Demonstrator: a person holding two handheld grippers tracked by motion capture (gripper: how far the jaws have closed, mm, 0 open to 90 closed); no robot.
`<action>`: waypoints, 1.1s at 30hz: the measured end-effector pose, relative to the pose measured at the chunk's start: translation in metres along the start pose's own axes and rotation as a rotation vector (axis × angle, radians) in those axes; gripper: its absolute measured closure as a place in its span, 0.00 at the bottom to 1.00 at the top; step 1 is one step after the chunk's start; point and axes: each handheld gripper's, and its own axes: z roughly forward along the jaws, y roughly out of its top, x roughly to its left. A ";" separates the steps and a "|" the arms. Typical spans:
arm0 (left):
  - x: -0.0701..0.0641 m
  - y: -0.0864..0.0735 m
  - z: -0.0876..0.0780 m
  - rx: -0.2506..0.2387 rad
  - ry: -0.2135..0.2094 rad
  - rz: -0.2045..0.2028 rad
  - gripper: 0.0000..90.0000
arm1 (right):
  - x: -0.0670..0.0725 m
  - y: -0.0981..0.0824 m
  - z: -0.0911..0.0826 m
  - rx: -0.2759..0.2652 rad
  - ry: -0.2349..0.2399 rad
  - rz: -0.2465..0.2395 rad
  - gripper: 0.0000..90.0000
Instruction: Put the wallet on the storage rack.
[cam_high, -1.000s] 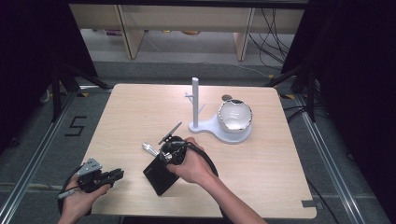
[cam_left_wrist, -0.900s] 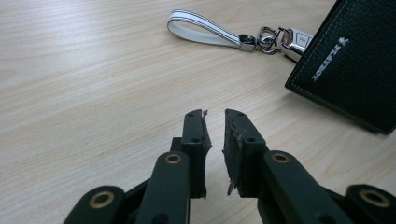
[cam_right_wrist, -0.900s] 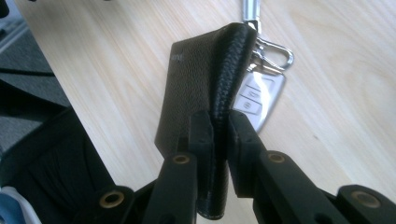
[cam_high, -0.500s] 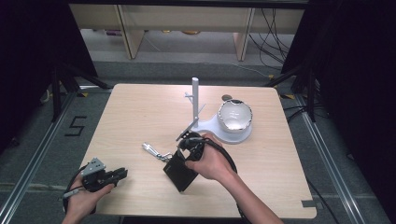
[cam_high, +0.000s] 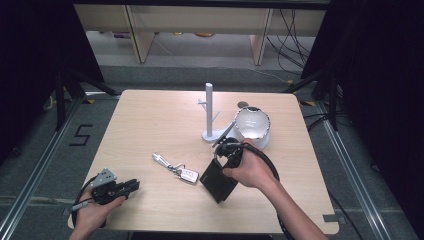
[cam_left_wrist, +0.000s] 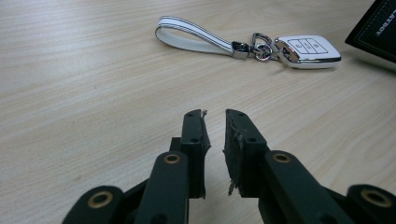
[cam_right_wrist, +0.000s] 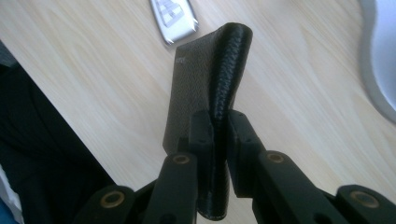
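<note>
My right gripper (cam_high: 223, 167) (cam_right_wrist: 218, 119) is shut on a black leather wallet (cam_high: 217, 181) (cam_right_wrist: 194, 84), pinching its folded edge and holding it tilted just above the table. A silver-white key fob (cam_high: 188, 175) (cam_left_wrist: 308, 51) (cam_right_wrist: 173, 18) on a white strap (cam_left_wrist: 196, 37) lies flat just left of the wallet. My left gripper (cam_high: 133, 186) (cam_left_wrist: 215, 114) rests low at the table's front left, pointing at the keys. Its jaws stand a narrow gap apart with nothing between them.
A white bowl (cam_high: 252, 125) (cam_right_wrist: 380, 56) sits at the back right, just beyond my right hand. A white peg stand (cam_high: 209, 112) rises beside it on a round base. The wooden table (cam_high: 150, 125) has bare room on its left half. Dark floor surrounds it.
My right hand has carried the wallet to the right and slightly up, toward the bowl, uncovering the key fob. The left gripper has stayed in place.
</note>
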 end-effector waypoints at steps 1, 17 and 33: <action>0.001 0.000 0.000 -0.004 -0.003 -0.005 0.86 | -0.004 -0.002 -0.002 0.014 -0.005 0.010 0.92; 0.002 -0.001 0.004 -0.026 0.005 -0.003 0.85 | -0.049 -0.018 -0.027 0.113 -0.082 0.111 0.92; 0.002 -0.003 0.003 -0.068 0.008 -0.004 0.85 | -0.071 -0.018 -0.034 0.176 -0.126 0.141 0.92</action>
